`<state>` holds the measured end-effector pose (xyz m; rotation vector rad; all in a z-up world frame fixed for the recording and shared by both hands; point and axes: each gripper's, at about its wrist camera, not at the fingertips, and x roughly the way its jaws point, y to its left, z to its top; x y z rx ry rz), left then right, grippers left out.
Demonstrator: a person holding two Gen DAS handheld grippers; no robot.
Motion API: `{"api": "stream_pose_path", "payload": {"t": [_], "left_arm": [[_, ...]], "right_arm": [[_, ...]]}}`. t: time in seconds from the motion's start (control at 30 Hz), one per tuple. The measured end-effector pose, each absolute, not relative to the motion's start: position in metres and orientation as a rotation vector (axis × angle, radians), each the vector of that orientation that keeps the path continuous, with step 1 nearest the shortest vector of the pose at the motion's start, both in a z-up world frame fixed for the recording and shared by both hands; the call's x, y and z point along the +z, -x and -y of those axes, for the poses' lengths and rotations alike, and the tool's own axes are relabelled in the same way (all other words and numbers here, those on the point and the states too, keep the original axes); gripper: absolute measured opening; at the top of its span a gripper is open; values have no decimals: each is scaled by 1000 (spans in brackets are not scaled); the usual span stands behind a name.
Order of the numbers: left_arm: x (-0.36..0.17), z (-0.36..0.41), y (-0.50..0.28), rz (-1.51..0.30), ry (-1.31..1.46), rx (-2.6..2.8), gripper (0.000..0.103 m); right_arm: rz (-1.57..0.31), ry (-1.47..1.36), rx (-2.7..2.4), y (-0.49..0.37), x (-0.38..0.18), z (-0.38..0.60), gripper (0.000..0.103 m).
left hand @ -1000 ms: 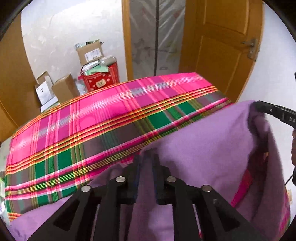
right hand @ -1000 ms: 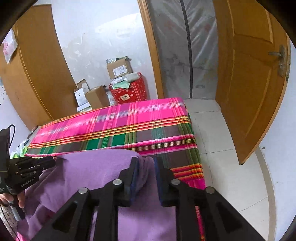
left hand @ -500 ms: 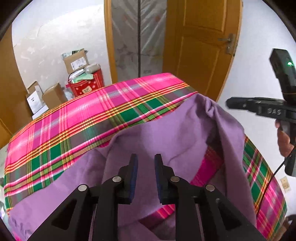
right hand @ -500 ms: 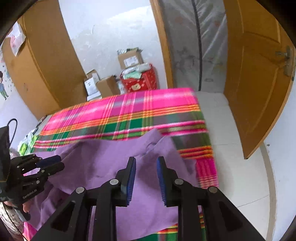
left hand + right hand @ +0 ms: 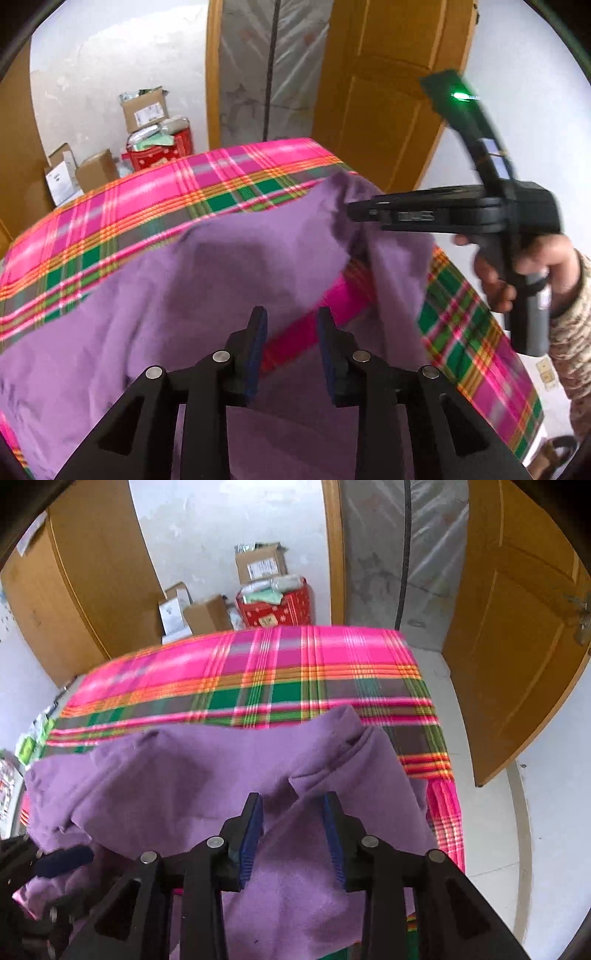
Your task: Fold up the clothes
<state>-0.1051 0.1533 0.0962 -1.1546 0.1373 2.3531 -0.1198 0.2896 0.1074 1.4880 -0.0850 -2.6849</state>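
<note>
A purple garment lies loosely heaped on the pink-and-green plaid cloth. My left gripper hovers over its near part, jaws opening, with nothing between the blue pads. My right gripper, held by a hand, reaches in from the right above the garment's far raised corner. In the right wrist view the right gripper stands over the purple garment, jaws opening, a fold lying just ahead of the pads. One blue-padded finger of the left gripper shows at the lower left.
The plaid cloth covers a bed or table with its edge at the right, beside white tiled floor. Cardboard boxes and a red box stand by the far wall. An open wooden door is at the right.
Both grippers were shut on the purple garment and have let it go, their jaws spreading. The garment has dropped onto the plaid cloth. The right gripper has come further into the left wrist view.
</note>
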Motion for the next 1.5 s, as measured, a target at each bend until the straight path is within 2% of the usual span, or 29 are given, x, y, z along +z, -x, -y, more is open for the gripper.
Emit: {"api": "stream_pose_path", "payload": {"t": [0.1, 0.13, 0.17, 0.23, 0.33, 0.67, 0.87, 0.93, 1.0, 1.1, 1.23, 1.5], "left_arm": [[96, -163, 92, -122, 1168, 2298, 32], [97, -166, 89, -125, 1170, 2289, 33], [98, -171, 84, -138, 1160, 2279, 36], [99, -179, 76, -157, 1147, 2261, 36], [97, -190, 67, -179, 1137, 2238, 38], [72, -210, 47, -350, 1184, 2248, 38], [55, -204, 54, -339, 1236, 2283, 38], [53, -201, 54, -333, 1233, 2285, 30], [52, -201, 53, -334, 1224, 2276, 17], [49, -201, 52, -323, 1218, 2265, 8], [50, -201, 51, -292, 1203, 2251, 5], [58, -202, 44, -273, 1164, 2237, 5]], "right_arm": [[67, -1513, -2712, 120, 103, -290, 34], [65, -1525, -2722, 120, 102, -291, 31], [64, -1537, -2732, 119, 102, -293, 23], [58, -1552, -2749, 119, 101, -295, 12], [57, -1538, -2760, 115, 102, -299, 5], [159, -1420, -2823, 91, 116, -315, 2], [292, -1360, -2846, 68, 121, -336, 2], [307, -1351, -2857, 60, 120, -342, 2], [329, -1341, -2869, 52, 118, -349, 2], [349, -1309, -2894, 38, 120, -356, 2], [313, -1263, -2934, 20, 127, -358, 2], [308, -1188, -2994, -14, 140, -364, 2]]}}
